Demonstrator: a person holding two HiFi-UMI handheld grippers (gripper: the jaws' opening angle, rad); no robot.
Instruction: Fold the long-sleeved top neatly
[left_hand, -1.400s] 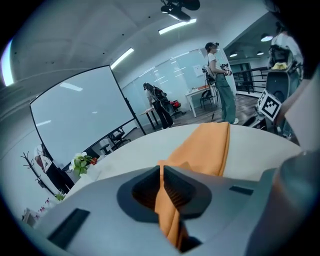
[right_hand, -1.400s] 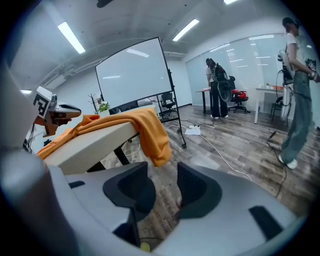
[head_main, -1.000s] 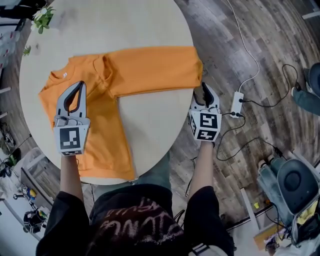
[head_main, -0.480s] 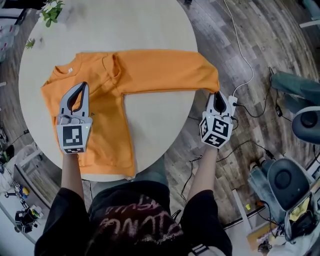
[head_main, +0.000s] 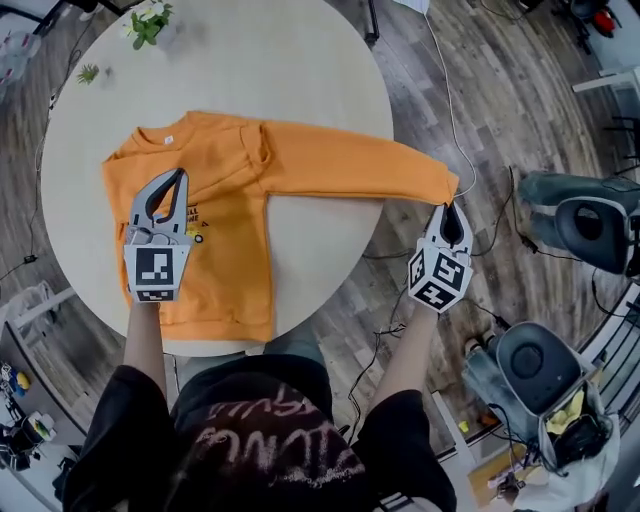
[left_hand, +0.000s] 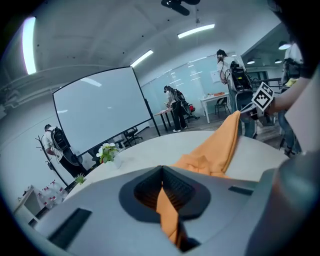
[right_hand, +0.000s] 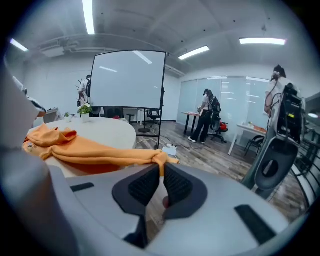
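Orange long-sleeved top (head_main: 230, 215) flat on the round tabletop (head_main: 250, 60), in the left half of the head view, with the neck toward the upper left and the bottom hem close to the near edge. One sleeve (head_main: 350, 170) pulled out straight to the right, past the edge of the tabletop and out over the wooden floor (head_main: 500, 70). At its end, the cuff (head_main: 447, 186), pinched by the right gripper (head_main: 452, 208) in the middle right of the frame. In the right gripper view, dark fingers (right_hand: 142, 187) just now closing in, squeezed on the bunched cuff at their tips, with the orange sleeve running back to the tabletop at the left of the frame. Left gripper (head_main: 176, 178) over the body of the top, left of the middle in the head view, just beside a small dark print on the front. In the left gripper view, fingers (left_hand: 145, 187) pressed together with a fold of the orange cloth caught between them, and the sleeve rising toward the right gripper at the upper right. Small green plant (head_main: 148, 20) at the far upper left of the tabletop. White cable (head_main: 452, 120) on the floor at the upper right. Grey chair (head_main: 590, 225) at the right edge.
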